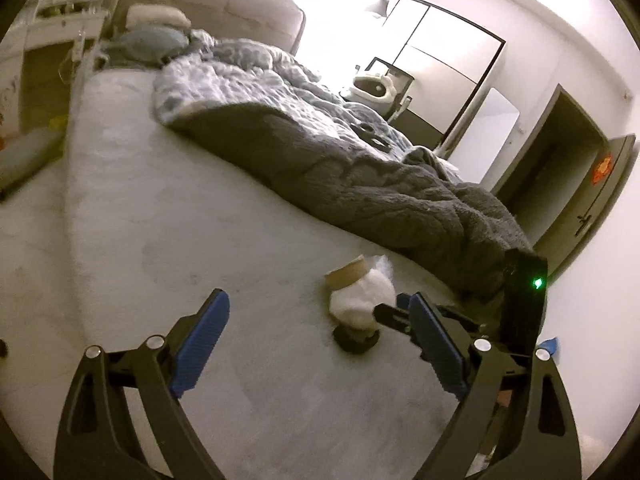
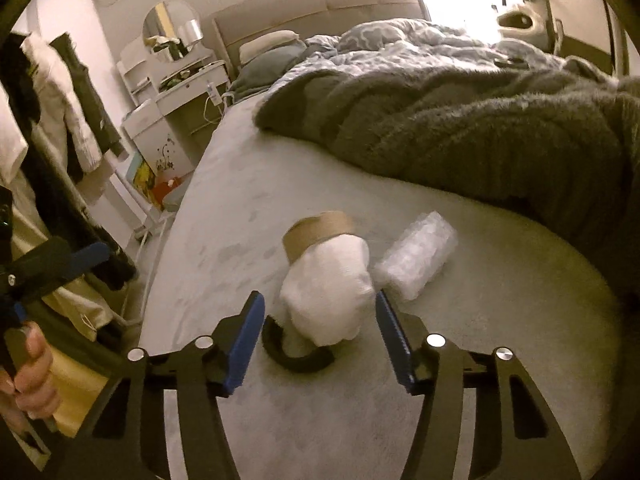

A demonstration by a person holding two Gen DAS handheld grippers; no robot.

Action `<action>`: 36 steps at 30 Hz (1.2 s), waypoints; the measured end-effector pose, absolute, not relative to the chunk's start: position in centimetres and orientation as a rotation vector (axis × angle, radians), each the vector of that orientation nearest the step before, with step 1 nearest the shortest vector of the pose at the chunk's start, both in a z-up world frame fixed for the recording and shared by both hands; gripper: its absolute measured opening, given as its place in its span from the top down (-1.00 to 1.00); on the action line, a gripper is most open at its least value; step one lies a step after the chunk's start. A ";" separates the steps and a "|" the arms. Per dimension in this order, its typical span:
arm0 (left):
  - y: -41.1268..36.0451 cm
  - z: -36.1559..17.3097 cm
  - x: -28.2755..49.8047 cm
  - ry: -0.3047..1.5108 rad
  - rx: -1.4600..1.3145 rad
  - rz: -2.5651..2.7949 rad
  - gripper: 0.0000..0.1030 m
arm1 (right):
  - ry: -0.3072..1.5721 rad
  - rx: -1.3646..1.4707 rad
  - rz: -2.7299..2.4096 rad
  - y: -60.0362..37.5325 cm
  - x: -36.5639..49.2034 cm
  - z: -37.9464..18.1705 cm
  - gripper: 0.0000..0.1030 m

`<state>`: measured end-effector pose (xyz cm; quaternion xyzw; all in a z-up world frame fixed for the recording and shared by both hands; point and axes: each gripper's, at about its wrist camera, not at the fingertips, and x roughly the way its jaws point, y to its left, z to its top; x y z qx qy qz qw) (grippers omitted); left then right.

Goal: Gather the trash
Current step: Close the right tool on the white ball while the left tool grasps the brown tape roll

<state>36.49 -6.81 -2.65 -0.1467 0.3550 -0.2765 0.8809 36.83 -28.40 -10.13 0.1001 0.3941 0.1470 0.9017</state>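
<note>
Fingers of the right gripper (image 2: 320,344) stand apart on either side of a white crumpled wad (image 2: 326,292), their blue pads (image 2: 246,344) flanking it without pressing; the wad lies between them, not yet clamped; fingers of the left gripper (image 1: 316,344) are spread wide over bare sheet, holding nothing. Trash lies together on the pale bed sheet (image 2: 360,420) near the foot of the bed: the wad; a brown cardboard ring (image 2: 318,232) touching its far side; a dark ring (image 2: 296,354) partly under its near side; a clear plastic wrap bundle (image 2: 416,258) just beside it to the right. A grey fleece blanket (image 2: 460,128) lies well beyond. Progress, as a judgement: early; every visible piece remains on the sheet, none lifted; what is left is closing on the wad, lifting it, then the other pieces. Containers: no bin or bag appears in either view; where the trash should go cannot be told.
</note>
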 end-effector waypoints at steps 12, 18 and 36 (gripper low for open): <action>-11.2 -6.1 42.2 0.860 -0.379 -0.635 -0.71 | 0.877 0.314 0.363 -30.0 38.6 -12.3 0.37; -12.3 -8.1 44.1 0.912 -0.447 -0.647 -0.67 | 0.884 0.284 0.393 -29.4 38.7 -12.2 0.51; -13.8 -11.9 47.9 1.069 -0.609 -0.688 -0.63 | 0.855 0.104 0.417 -28.2 37.8 -11.6 0.55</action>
